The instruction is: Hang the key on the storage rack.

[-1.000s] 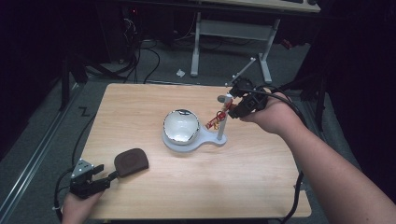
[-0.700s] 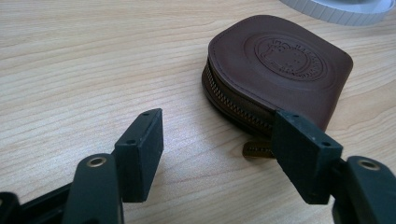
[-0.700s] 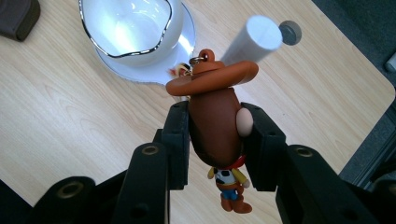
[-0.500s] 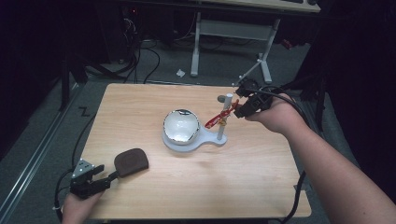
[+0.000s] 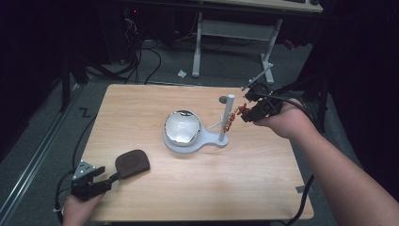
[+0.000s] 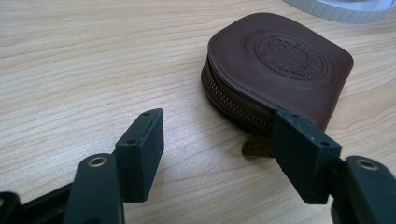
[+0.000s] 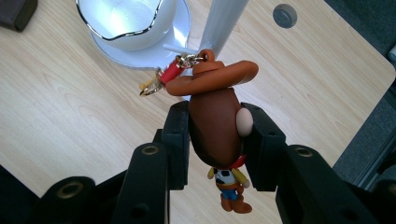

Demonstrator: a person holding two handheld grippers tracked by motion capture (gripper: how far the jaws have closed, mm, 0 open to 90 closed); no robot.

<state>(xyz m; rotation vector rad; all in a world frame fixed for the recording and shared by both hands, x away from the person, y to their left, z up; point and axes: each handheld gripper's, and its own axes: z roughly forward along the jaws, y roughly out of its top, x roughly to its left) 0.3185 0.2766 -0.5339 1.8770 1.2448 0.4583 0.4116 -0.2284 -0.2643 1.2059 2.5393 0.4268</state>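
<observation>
Wooden table (image 5: 197, 188): right gripper (image 7: 217, 140) clamps a cowboy keychain (image 7: 217, 126) beside the white stand (image 5: 225, 117); left gripper (image 6: 219, 144) gapes, jaws empty, one touching the brown pouch (image 6: 280, 60).

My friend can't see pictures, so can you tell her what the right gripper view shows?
Two black fingers of the right gripper squeeze the head of a little cowboy keychain figure with a brown hat. Its clasp reaches toward a thin peg on a white post, beside a shiny white bowl on a wooden table.
</observation>
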